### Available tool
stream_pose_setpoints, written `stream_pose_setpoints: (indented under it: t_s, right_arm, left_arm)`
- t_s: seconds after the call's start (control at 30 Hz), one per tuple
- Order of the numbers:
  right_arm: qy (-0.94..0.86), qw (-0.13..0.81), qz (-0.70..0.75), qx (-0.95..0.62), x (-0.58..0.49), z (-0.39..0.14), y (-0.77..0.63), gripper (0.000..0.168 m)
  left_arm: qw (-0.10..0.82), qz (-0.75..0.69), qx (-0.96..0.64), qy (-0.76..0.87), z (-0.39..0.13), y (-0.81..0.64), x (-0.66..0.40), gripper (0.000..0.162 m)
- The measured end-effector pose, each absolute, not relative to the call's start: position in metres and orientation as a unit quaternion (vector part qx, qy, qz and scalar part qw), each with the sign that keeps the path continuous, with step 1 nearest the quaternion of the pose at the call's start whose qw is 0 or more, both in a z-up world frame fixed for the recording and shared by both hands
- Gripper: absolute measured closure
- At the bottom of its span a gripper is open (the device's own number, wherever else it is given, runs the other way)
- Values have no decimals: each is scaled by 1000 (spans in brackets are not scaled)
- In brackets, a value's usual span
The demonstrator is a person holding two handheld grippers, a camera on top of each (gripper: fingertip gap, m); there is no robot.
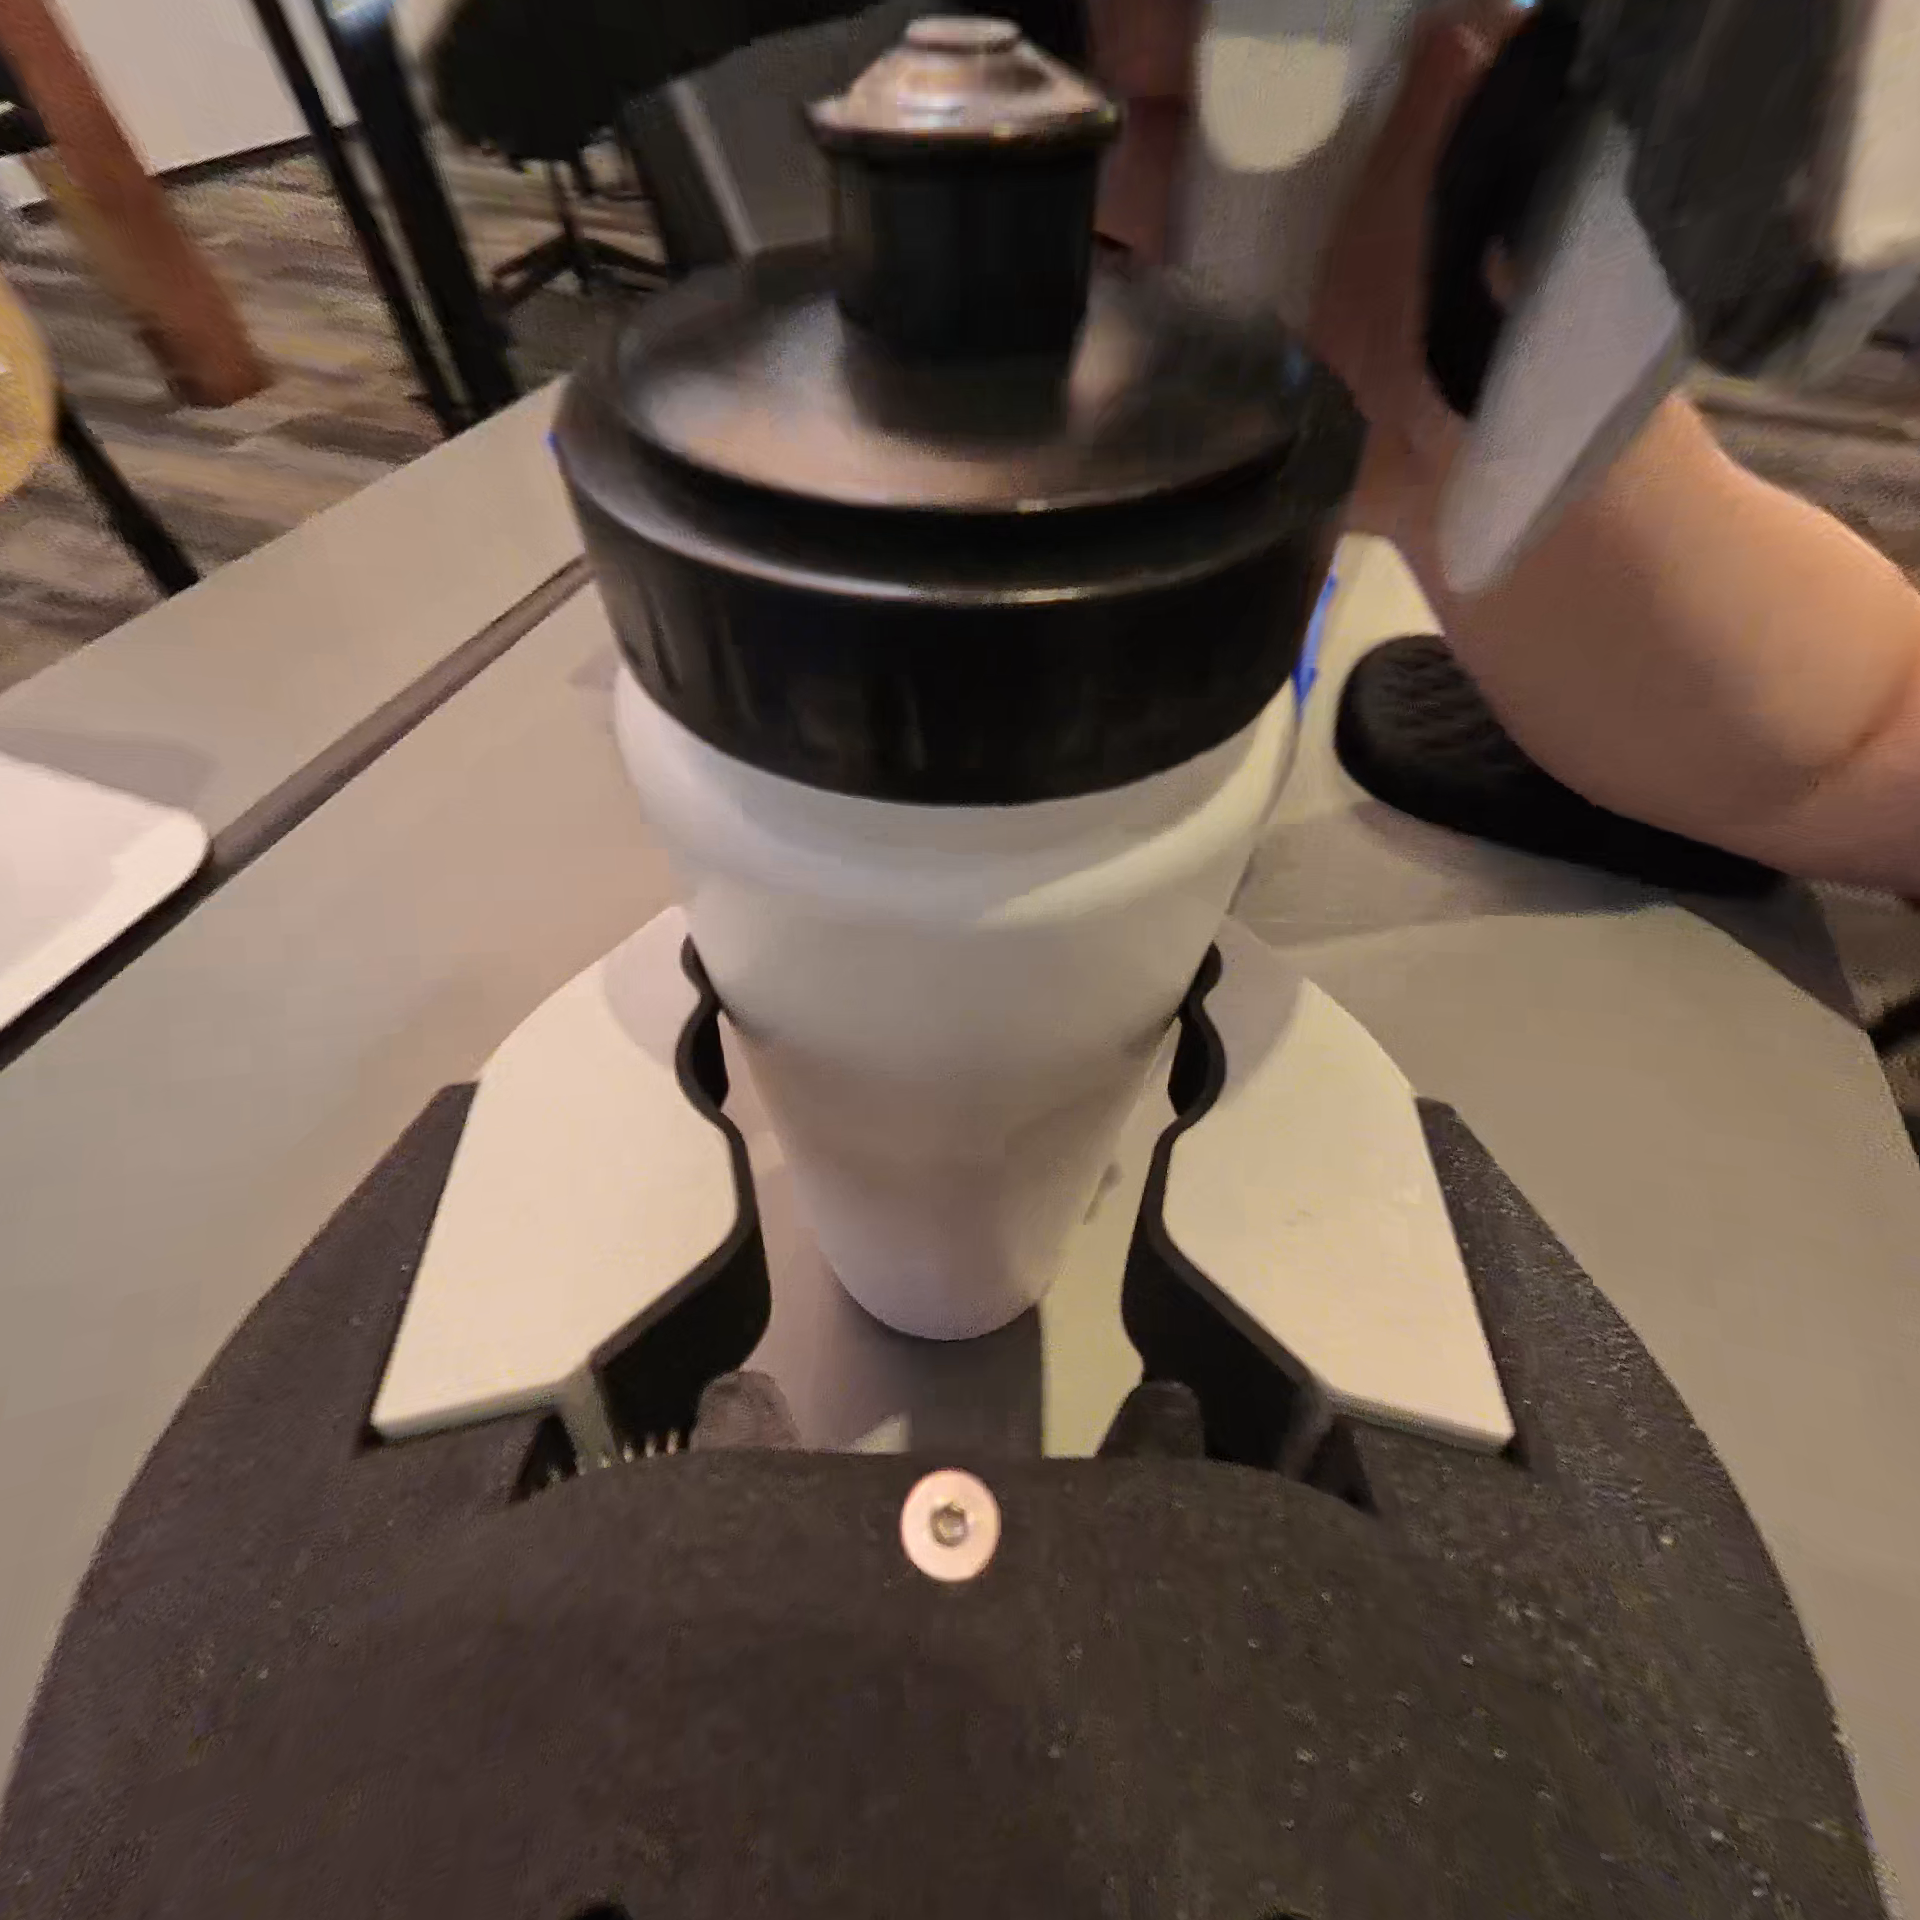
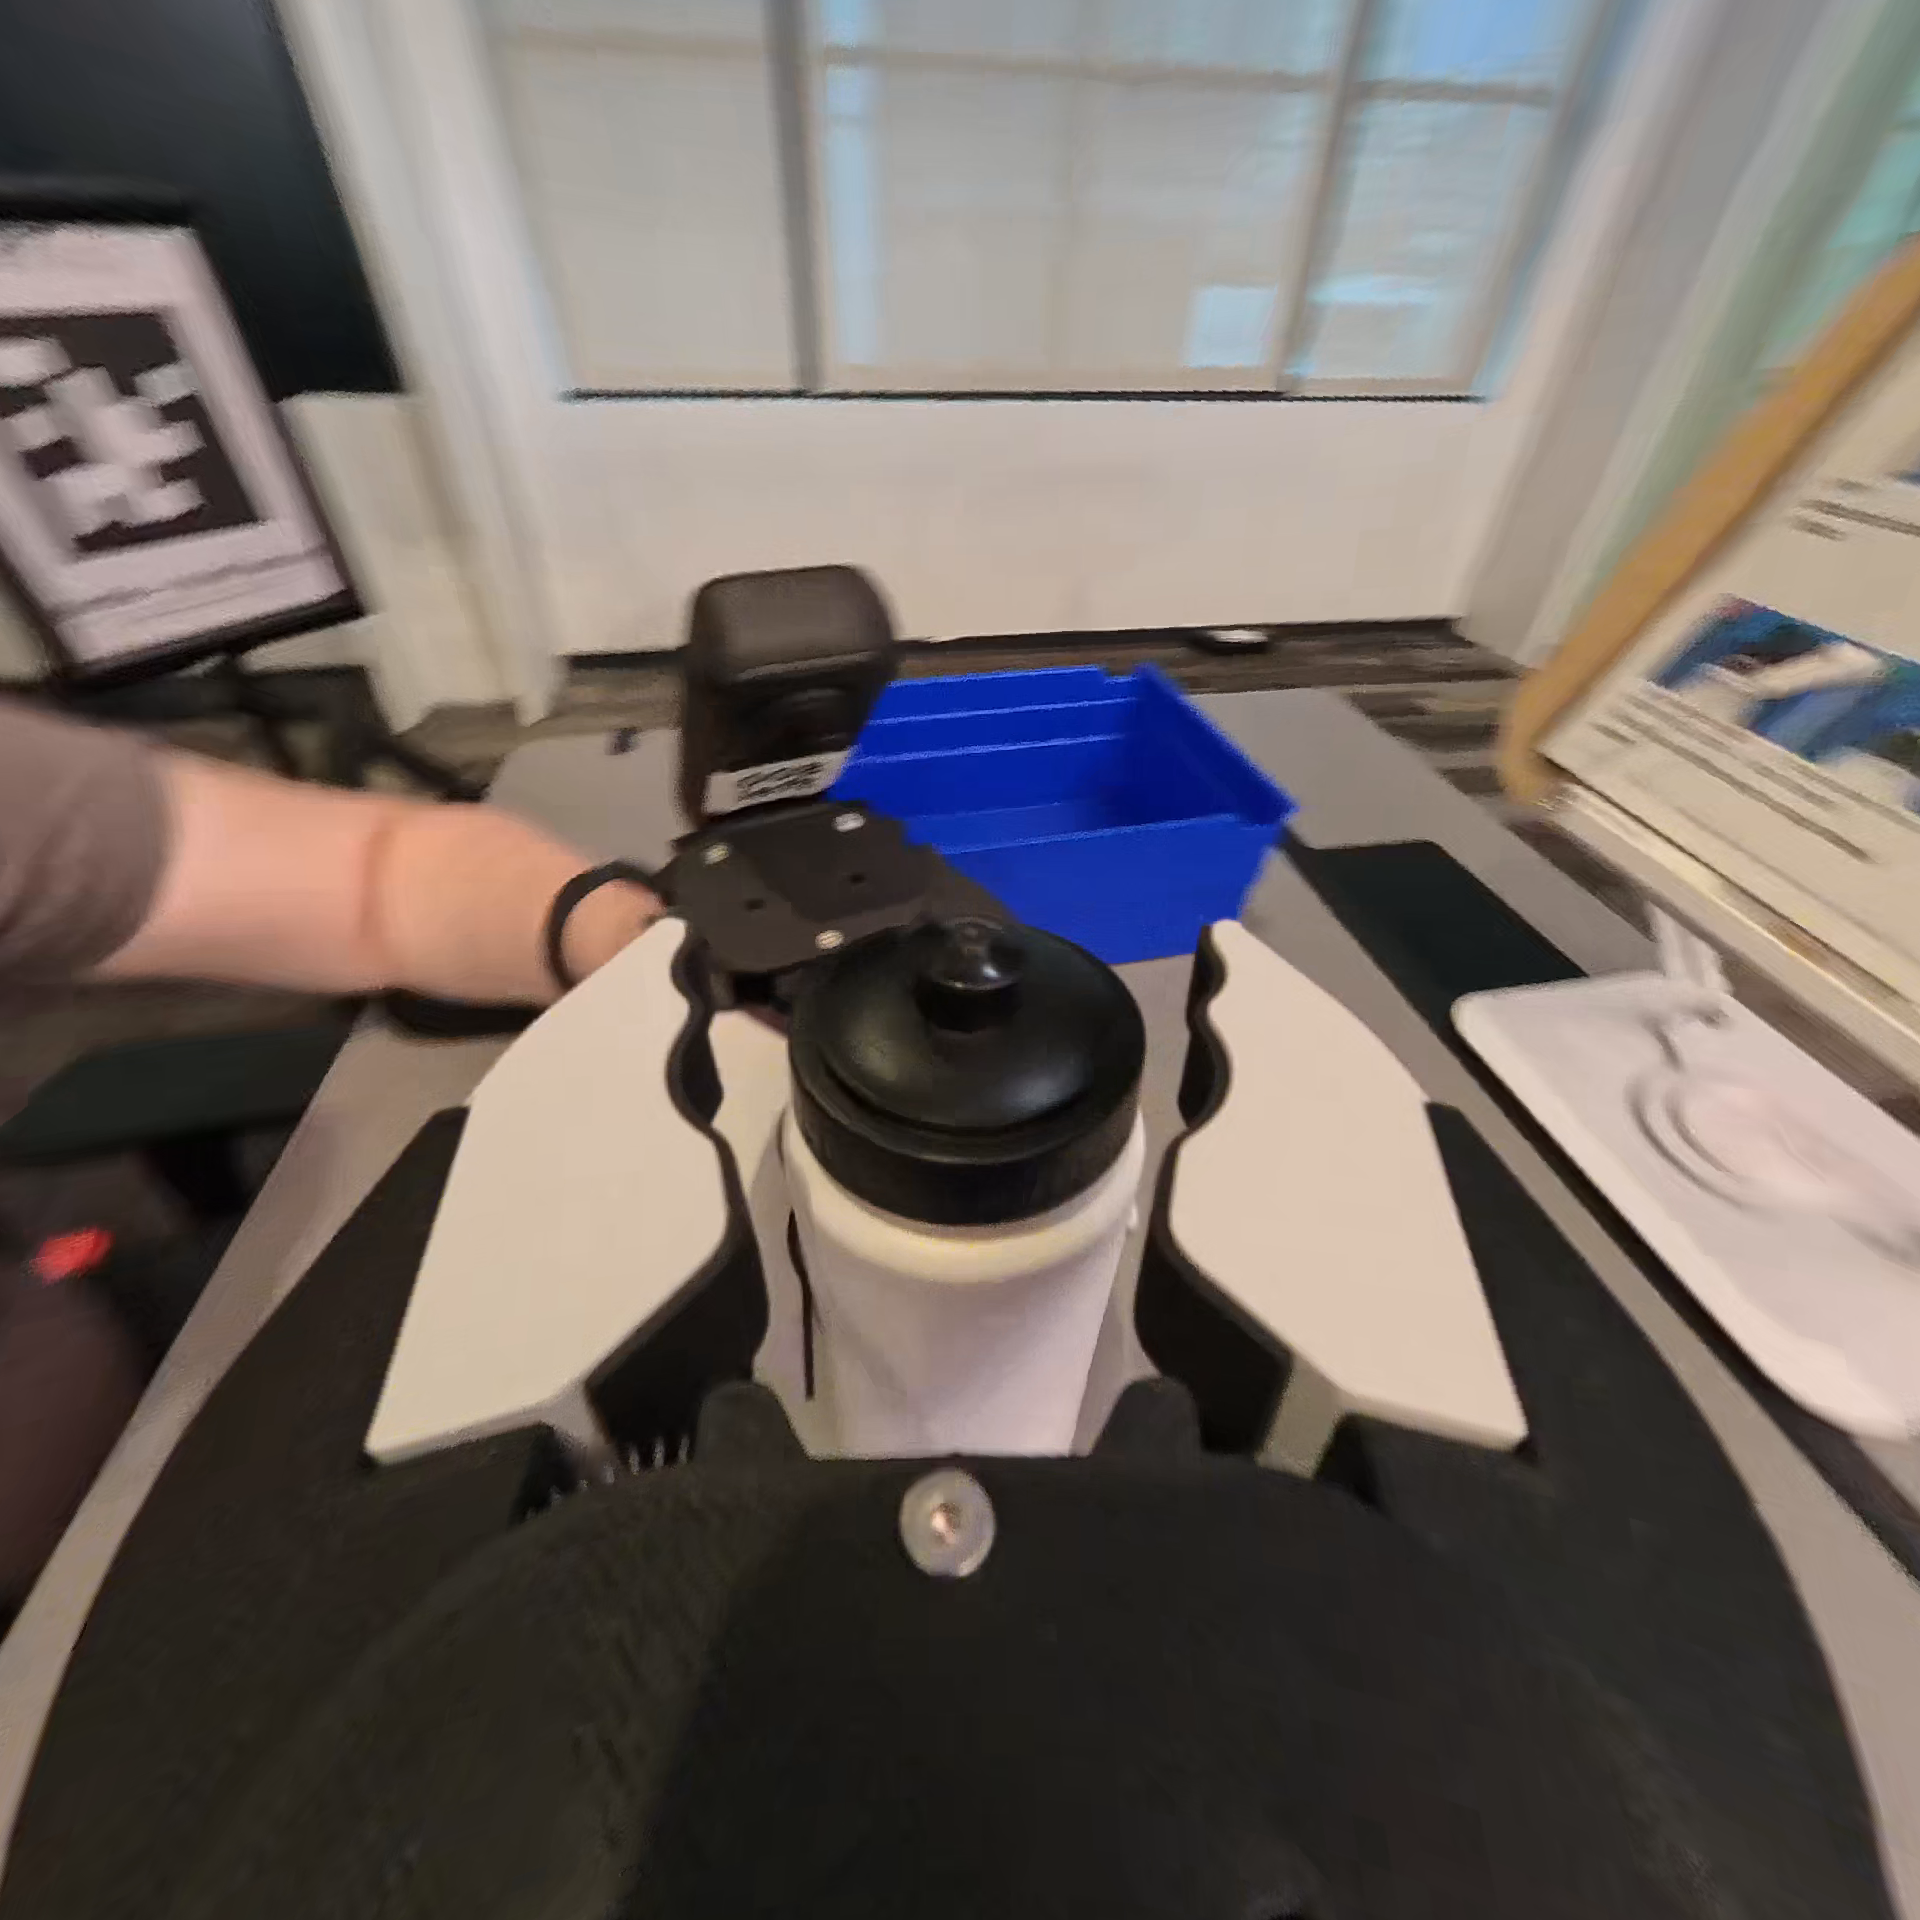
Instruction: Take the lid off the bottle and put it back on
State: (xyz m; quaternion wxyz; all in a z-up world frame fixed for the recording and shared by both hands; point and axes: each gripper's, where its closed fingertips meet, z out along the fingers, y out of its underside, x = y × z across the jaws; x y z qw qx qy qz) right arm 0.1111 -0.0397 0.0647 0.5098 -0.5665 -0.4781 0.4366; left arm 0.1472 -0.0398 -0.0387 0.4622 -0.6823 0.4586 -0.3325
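In my left wrist view the white bottle (image 1: pixel 935 1039) stands upright on the grey tabletop (image 1: pixel 364 935), centre frame, and the left tool (image 1: pixel 951 987) is clamped on its body well below the black lid (image 1: pixel 956 582), a finger pressed to each side. The lid sits on the bottle's neck. In my right wrist view the right tool (image 2: pixel 945 997) stands spread, fingers to either side of the lid (image 2: pixel 966 1081) with clear gaps and touching nothing. A blue bin (image 2: pixel 1070 810) rests on the tabletop beyond, above centre, and a white tray (image 2: pixel 1662 1195) lies at the right edge.
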Motion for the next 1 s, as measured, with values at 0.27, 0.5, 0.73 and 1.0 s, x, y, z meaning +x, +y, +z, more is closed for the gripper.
stream_pose_setpoints:
  t_s: [0.27, 0.5, 0.73, 1.0]
  right_arm:
    - [-428, 535, 364, -631, 96, 41, -22, 90]
    - [-592, 425, 432, -532, 111, 38, -69, 92]
    - [-635, 314, 566, -421, 129, 41, -120, 92]
    - [-490, 515, 411, -571, 106, 54, -36, 75]
  left_arm:
    - [480, -312, -706, 417, -37, -23, 135, 77]
    - [452, -330, -644, 521, -38, -56, 151, 77]
    - [405, -384, -566, 606, -39, -110, 173, 77]
    - [457, -319, -691, 460, -40, -39, 146, 77]
